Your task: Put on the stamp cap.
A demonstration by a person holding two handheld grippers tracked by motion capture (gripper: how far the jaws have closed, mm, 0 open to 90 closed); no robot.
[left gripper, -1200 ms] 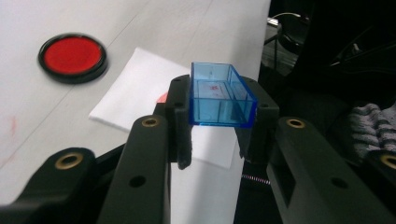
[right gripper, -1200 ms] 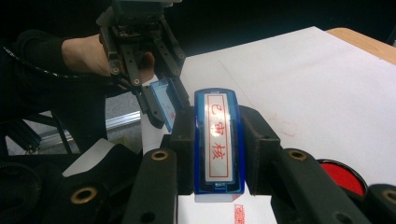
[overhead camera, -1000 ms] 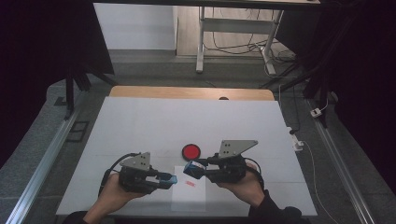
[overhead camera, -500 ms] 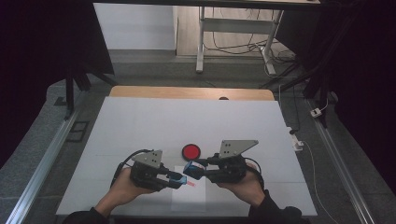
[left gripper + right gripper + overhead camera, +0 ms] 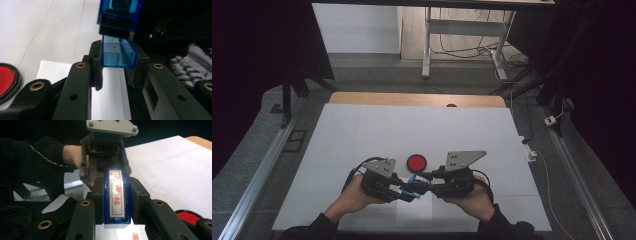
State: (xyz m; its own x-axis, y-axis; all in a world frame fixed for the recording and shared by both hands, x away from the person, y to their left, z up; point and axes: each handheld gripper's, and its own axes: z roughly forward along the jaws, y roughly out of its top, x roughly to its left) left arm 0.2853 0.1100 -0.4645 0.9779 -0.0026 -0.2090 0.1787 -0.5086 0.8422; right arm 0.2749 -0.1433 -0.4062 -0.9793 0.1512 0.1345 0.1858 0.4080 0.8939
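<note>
Stamp (image 5: pixel 116 195): clear blue plastic, white label, red characters.

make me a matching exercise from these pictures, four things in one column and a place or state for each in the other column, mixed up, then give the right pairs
Things:
1. blue stamp
2. red ink pad
3. left gripper
4. white sheet of paper

Places or states:
A. lies flat on the table under the grippers
B. round, on the table just beyond the two grippers
C. held between both grippers, red characters on its label
D. its jaws closed on one end of the blue stamp

Pairs: 1-C, 2-B, 3-D, 4-A
</note>
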